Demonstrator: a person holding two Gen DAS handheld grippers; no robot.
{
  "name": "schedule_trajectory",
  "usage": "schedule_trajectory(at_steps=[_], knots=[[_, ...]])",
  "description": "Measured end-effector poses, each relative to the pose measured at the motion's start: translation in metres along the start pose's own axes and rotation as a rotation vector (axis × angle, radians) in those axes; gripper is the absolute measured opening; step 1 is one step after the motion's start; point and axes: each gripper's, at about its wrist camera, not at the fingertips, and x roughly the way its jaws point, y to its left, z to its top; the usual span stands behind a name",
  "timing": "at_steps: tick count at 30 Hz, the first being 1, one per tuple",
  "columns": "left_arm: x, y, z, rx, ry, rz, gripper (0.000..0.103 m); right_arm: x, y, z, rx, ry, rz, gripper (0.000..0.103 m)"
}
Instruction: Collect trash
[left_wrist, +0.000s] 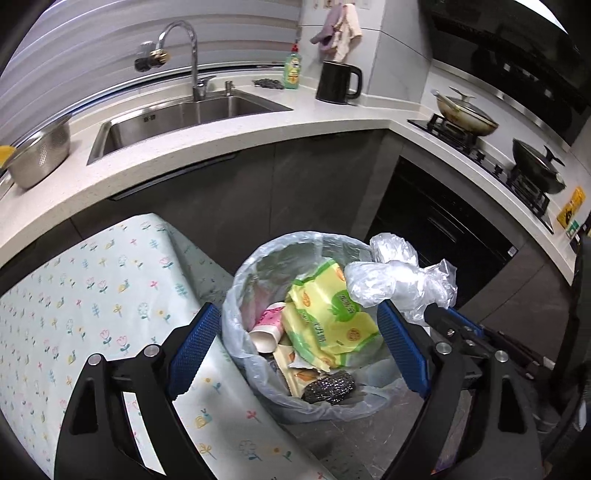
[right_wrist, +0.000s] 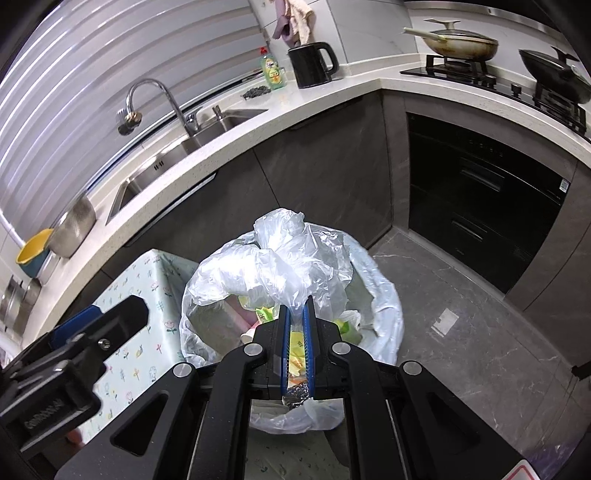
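Right gripper (right_wrist: 296, 314) clamped on bag plastic (right_wrist: 280, 266)

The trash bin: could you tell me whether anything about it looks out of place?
Only the bin liner: one bunched edge is lifted above the rim, pinched in the right gripper. Nothing appears spilled.

A clear plastic bag (right_wrist: 284, 266), bunched and lifted, lines a bin holding yellow-green wrappers (left_wrist: 328, 310) and a scourer (left_wrist: 328, 387).
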Motion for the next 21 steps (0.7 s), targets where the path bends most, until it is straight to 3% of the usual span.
schedule_trajectory(at_steps=[3,5,6,7,11,21], knots=[[0.001,0.009,-0.001,-0.024,0.010,0.007,0.083,0.011,0.005,0.000,-0.009,0.029,0.014,0.014],[0.001,0.012,-0.002,-0.025,0.012,0.017,0.083,0.013,0.009,-0.001,-0.015,0.033,0.006,0.033],[0.001,0.013,-0.003,-0.023,0.010,0.022,0.083,0.010,0.010,-0.002,-0.014,0.023,0.005,0.048],[0.000,0.015,-0.004,-0.025,0.007,0.026,0.084,0.009,0.012,-0.003,-0.016,0.015,-0.001,0.051],[-0.004,0.022,-0.006,-0.036,0.002,0.044,0.086,0.002,0.017,-0.005,-0.043,0.023,-0.018,0.051],[-0.034,0.030,-0.016,-0.039,-0.024,0.115,0.087,-0.038,0.030,-0.012,-0.133,0.013,-0.056,0.063]])
